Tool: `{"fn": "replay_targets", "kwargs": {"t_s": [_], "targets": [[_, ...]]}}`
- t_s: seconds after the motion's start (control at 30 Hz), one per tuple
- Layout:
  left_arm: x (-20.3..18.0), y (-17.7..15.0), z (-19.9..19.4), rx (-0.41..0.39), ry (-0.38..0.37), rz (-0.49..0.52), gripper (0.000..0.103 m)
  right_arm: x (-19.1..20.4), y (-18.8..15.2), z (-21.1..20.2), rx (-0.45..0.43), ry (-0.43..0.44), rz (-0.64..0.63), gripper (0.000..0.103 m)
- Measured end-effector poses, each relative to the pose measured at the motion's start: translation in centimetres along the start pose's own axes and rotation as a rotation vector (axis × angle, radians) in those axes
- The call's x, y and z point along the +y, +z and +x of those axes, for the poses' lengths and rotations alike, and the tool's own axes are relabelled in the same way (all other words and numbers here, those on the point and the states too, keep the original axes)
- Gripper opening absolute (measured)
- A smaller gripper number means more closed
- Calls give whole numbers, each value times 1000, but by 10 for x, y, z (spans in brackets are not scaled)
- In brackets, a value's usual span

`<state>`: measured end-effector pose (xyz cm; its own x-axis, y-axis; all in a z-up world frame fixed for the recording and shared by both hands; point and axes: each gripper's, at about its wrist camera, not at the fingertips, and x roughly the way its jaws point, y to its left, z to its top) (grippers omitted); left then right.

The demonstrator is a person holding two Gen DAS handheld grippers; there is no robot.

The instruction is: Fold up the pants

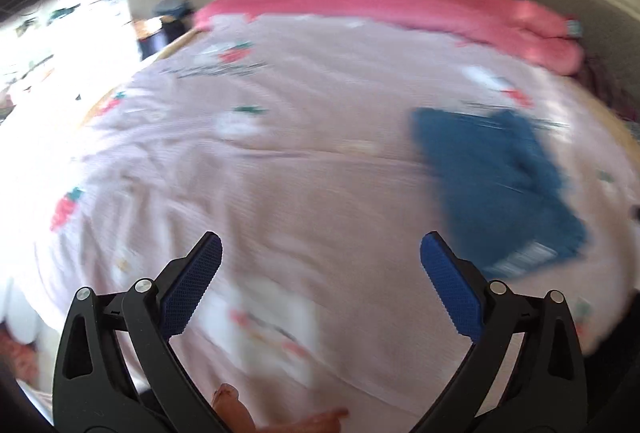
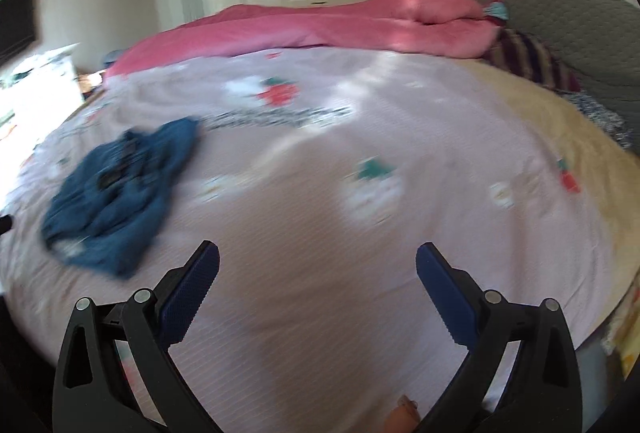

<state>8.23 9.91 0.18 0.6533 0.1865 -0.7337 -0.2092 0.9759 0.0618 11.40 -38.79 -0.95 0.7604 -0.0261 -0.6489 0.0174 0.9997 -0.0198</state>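
Pants (image 2: 116, 193) crumpled on pink bedspread (image 2: 360, 137), both grippers' fingers (image 1: 192, 285) (image 2: 188, 293) wide apart, empty, red duvet (image 2: 320, 25) beyond.

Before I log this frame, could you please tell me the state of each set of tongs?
Left tongs: open, holding nothing, above the bedspread.
Right tongs: open, holding nothing; the blue pants lie apart from them.
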Motion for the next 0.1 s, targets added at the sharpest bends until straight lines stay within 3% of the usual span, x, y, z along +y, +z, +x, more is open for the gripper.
{"fn": "replay_targets", "kwargs": {"t_s": [0.1], "targets": [[45,34,57,59,107,-29,94,-54,33,47,36,-195,13,98]]}}
